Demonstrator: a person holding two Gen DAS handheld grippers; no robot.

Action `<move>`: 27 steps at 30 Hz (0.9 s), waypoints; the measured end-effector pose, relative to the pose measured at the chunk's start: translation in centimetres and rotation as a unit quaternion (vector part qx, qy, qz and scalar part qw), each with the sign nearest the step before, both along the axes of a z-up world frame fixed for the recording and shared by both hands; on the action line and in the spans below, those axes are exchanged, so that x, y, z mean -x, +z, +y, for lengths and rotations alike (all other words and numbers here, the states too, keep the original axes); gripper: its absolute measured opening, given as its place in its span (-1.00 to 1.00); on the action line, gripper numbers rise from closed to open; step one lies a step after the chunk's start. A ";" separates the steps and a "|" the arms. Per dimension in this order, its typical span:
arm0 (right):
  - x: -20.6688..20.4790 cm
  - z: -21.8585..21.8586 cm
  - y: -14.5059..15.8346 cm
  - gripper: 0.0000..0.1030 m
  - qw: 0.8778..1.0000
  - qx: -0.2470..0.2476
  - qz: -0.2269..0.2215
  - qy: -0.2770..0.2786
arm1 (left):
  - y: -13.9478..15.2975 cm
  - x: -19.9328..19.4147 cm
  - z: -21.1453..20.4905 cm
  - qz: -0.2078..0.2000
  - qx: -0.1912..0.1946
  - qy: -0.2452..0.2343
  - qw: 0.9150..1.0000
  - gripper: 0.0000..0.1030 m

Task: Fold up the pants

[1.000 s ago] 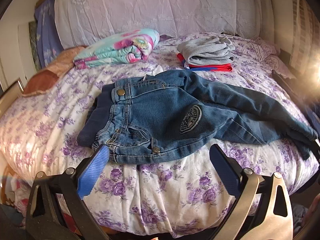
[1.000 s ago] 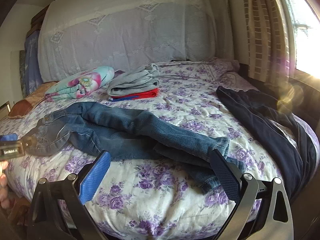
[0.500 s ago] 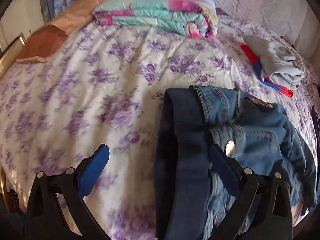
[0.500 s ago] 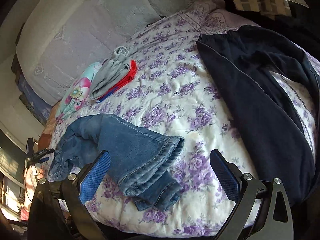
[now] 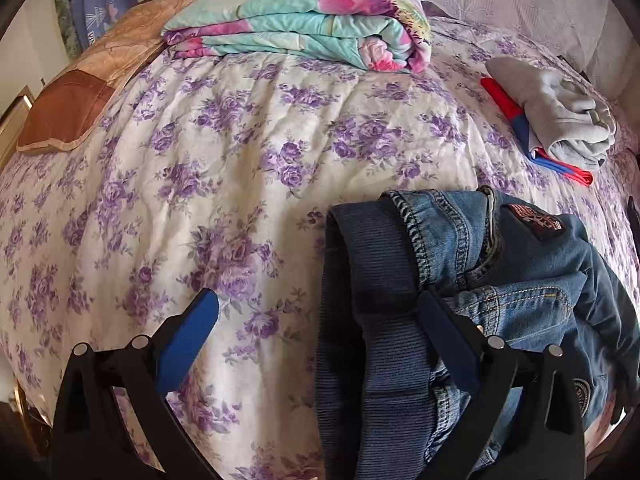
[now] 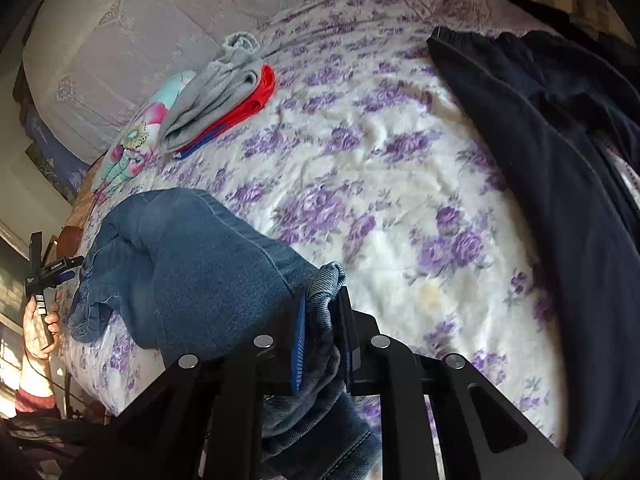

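Small blue denim jeans with a ribbed navy waistband lay rumpled on a purple-flowered quilted bedspread. The right gripper was clamped on the leg hems; the left gripper hung open above the waistband. The denim looked soft, floppy and moderately heavy, best held at waistband and hems.

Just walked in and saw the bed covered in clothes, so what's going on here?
A person with a gripper in each hand is starting to fold the jeans on the floral bedspread. The right gripper is shut on the leg cuffs, while the left gripper is open around the ribbed waistband. Dark pants lie unfolded nearby.
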State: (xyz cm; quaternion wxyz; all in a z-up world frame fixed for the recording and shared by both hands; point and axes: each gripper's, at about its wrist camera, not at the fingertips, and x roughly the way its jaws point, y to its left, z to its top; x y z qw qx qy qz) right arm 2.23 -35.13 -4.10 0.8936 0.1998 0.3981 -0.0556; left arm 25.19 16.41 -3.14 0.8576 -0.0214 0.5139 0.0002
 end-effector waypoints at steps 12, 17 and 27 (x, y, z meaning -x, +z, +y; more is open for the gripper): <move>0.5 -1.7 4.5 -0.74 0.996 0.063 -0.066 -0.020 | -2.7 -4.5 -2.4 0.032 0.066 -0.029 0.997 0.26; -1.9 -2.4 8.8 -0.75 0.988 0.112 -0.099 -0.026 | 0.2 -3.9 -3.3 -0.011 0.060 -0.032 0.998 -0.25; -17.5 -7.4 11.1 -0.03 0.982 0.176 -0.054 -0.052 | 1.2 -8.0 -3.2 -0.040 0.042 0.016 0.998 -0.07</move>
